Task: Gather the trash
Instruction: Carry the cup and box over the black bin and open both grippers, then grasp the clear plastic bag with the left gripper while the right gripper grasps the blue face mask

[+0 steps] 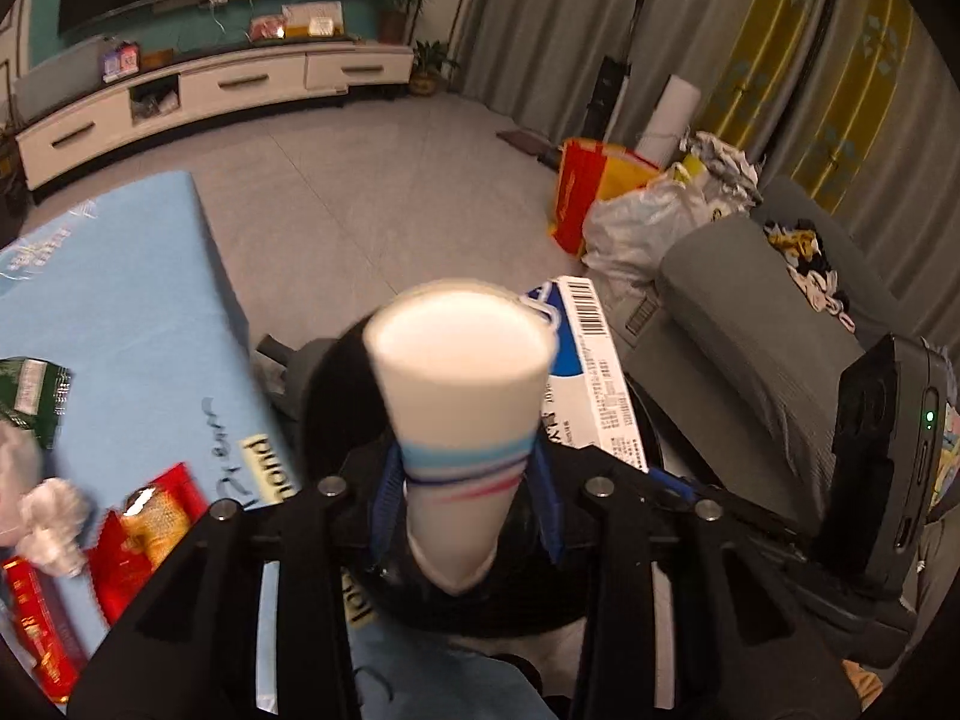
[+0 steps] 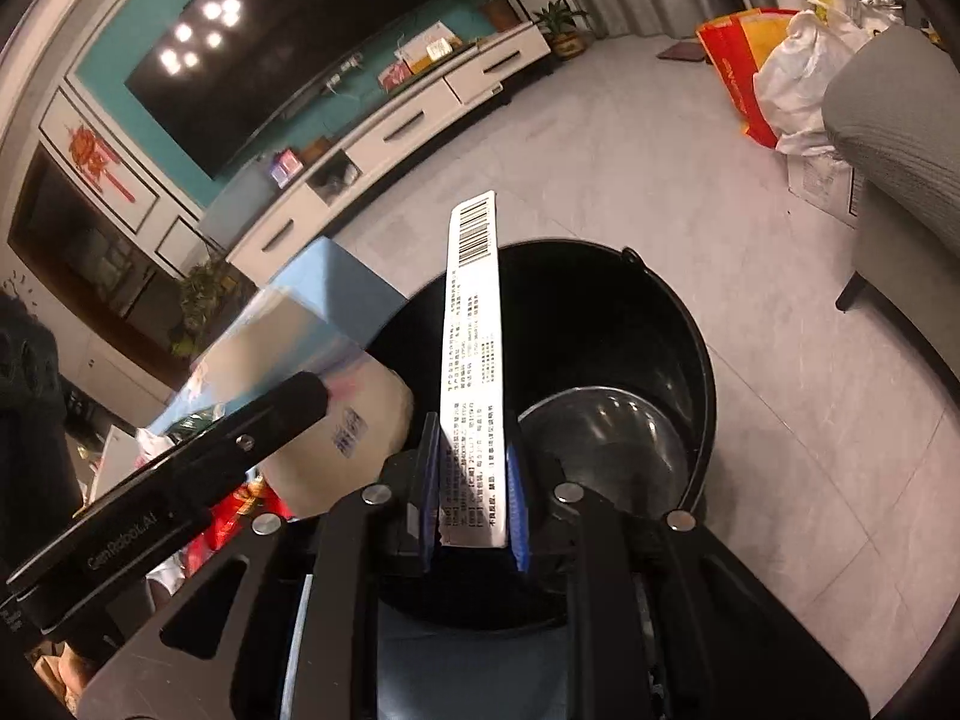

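A white paper cup (image 1: pixel 462 420) with blue and red stripes is seen between the blue pads of the left gripper (image 1: pixel 468 498), mouth pointing away from the fingers. Narrow gaps appear at both sides of the cup, so a firm grip cannot be told; the jaws stand moderately apart. Beneath the cup and beyond the fingertips lies the black trash bucket (image 2: pixel 690 324), its dark opening partly hidden.

A flat white box (image 2: pixel 474 372) with a barcode and fine print is clamped edgewise between the pads of the right gripper (image 2: pixel 474 498), the jaws narrow upon it. It projects forward from the fingers over the bucket's mouth.

To the left of the fingers, a light blue table (image 1: pixel 120 324) is seen, carrying red snack wrappers (image 1: pixel 144 534) and crumpled paper (image 1: pixel 54 522). To the right a grey sofa (image 1: pixel 750 324) stands.
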